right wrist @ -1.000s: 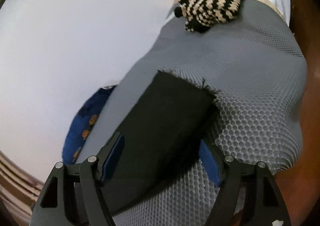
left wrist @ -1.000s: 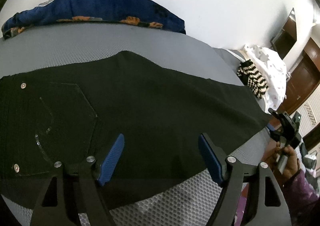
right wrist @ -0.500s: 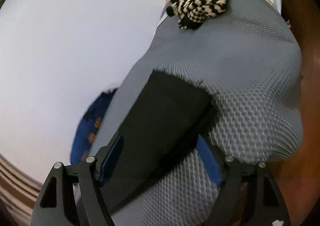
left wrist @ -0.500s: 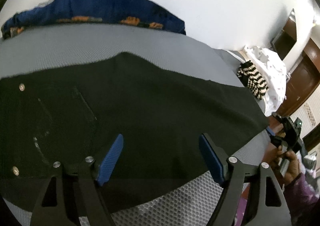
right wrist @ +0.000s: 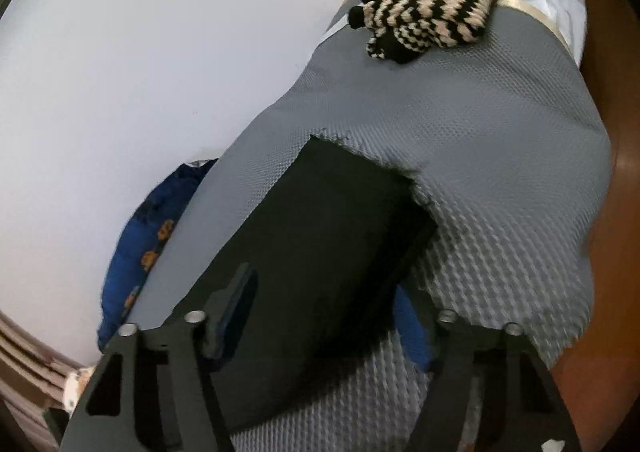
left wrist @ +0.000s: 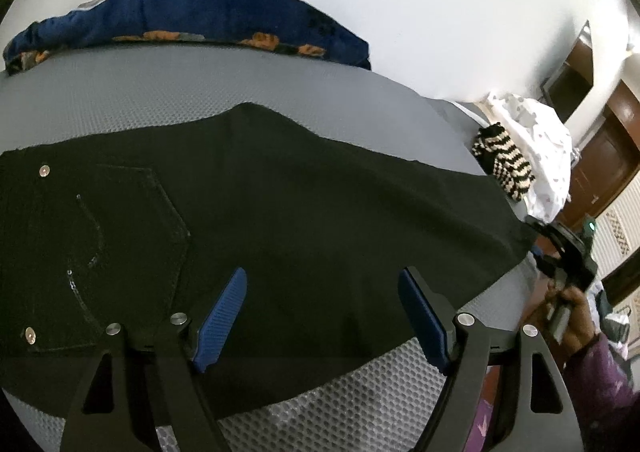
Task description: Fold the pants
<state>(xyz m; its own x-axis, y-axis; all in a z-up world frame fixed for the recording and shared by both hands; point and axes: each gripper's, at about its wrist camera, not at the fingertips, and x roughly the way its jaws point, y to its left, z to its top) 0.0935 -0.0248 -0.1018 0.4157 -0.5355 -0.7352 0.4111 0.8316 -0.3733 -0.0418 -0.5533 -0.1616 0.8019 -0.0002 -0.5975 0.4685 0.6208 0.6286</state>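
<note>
One pair of black pants [left wrist: 280, 219]; one grey mat [right wrist: 480, 139]; one blue pillow [left wrist: 192, 17]; one striped knit [right wrist: 432, 11]; one white cloth [left wrist: 536, 139]; two grippers [left wrist: 322, 316] [right wrist: 326, 312].

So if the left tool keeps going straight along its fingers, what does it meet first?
Most likely the black pants lying flat on the grey mattress: the open left tool points down onto the fabric, with nothing visible between.
</note>
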